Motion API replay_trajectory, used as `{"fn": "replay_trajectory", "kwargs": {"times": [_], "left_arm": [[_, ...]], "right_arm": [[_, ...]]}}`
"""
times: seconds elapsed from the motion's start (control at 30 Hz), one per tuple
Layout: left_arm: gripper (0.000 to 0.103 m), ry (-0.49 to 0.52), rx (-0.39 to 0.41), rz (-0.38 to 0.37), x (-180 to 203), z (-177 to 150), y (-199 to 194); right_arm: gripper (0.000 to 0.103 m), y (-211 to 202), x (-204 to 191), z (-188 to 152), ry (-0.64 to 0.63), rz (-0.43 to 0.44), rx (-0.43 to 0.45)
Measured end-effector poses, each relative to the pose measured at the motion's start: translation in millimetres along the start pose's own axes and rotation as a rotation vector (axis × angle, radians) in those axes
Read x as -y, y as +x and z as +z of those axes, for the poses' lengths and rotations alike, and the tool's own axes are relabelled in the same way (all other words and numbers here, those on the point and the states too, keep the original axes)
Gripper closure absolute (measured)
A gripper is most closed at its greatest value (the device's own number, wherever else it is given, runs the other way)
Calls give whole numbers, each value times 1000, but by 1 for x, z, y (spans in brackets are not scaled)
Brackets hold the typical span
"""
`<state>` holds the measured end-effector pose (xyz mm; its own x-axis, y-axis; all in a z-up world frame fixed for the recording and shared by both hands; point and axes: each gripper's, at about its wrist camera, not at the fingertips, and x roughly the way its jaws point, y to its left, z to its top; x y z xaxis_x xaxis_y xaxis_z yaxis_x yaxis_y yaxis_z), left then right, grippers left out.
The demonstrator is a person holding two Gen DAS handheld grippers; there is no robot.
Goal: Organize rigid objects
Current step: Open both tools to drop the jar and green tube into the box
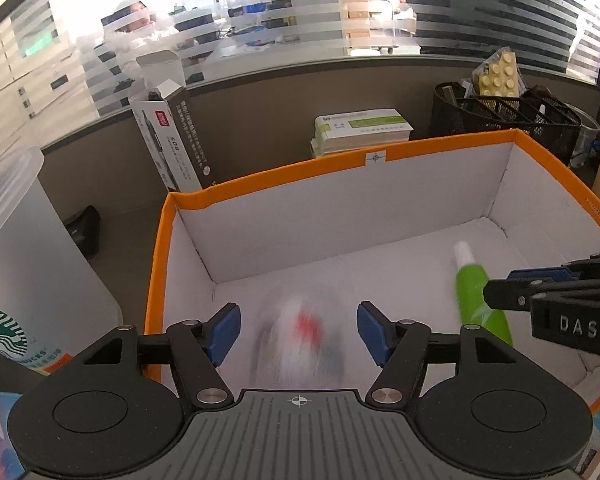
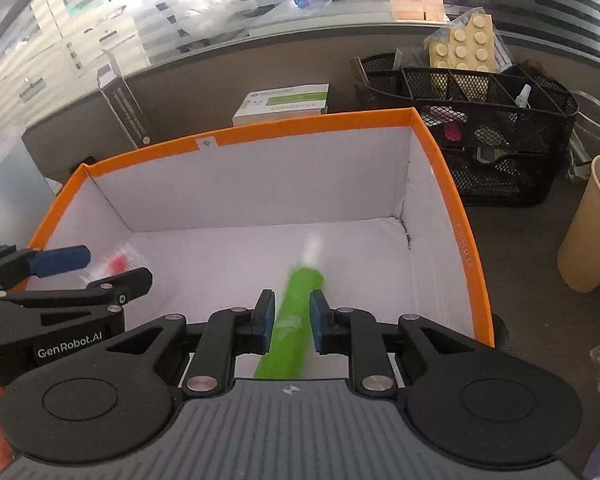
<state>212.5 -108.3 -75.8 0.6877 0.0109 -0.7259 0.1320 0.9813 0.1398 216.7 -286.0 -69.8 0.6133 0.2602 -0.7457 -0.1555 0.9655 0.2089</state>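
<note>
An orange-rimmed white box (image 1: 284, 174) (image 2: 256, 130) fills both views. My left gripper (image 1: 299, 332) is open over the box, and a blurred clear packet with a red item (image 1: 300, 336) is in the air or on the floor between its pads, touching neither. The packet also shows in the right wrist view (image 2: 114, 266). My right gripper (image 2: 292, 322) holds its pads slightly apart around a blurred green tube with a white cap (image 2: 296, 312) (image 1: 476, 296); contact is unclear.
A black mesh organizer (image 2: 480, 120) with a pill blister stands behind the box at right. A paper cup (image 2: 592, 224) is at far right. A stack of green-white boxes (image 1: 360, 132), a tall dark carton (image 1: 172, 136) and a Starbucks cup (image 1: 8, 336) are around the box.
</note>
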Motion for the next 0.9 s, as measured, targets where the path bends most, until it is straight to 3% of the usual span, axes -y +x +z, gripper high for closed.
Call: {"fn": "replay_trajectory", "kwargs": {"times": [0.27, 0.33, 0.53, 0.67, 0.77, 0.8, 0.83, 0.9], "left_arm": [[30, -1, -20, -12, 2, 3, 1], [23, -5, -11, -8, 3, 2, 0], [7, 16, 78, 30, 3, 6, -23], [2, 20, 160, 50, 2, 10, -52], [0, 18, 195, 49, -3, 13, -72], [0, 15, 210, 49, -5, 13, -81], [0, 13, 221, 46, -7, 13, -87], [0, 7, 247, 36, -12, 11, -104]], "right_arm": [[84, 3, -2, -2, -19, -17, -17], [82, 1, -2, -3, -22, -16, -13], [75, -14, -2, -4, -22, -15, 34], [69, -24, -4, -5, -20, -25, 56], [56, -35, -7, -6, -24, -24, 81], [42, -40, -8, -6, -24, -15, 92], [20, -46, -10, -7, -24, -17, 107], [6, -61, -18, -10, -49, -54, 164]]}}
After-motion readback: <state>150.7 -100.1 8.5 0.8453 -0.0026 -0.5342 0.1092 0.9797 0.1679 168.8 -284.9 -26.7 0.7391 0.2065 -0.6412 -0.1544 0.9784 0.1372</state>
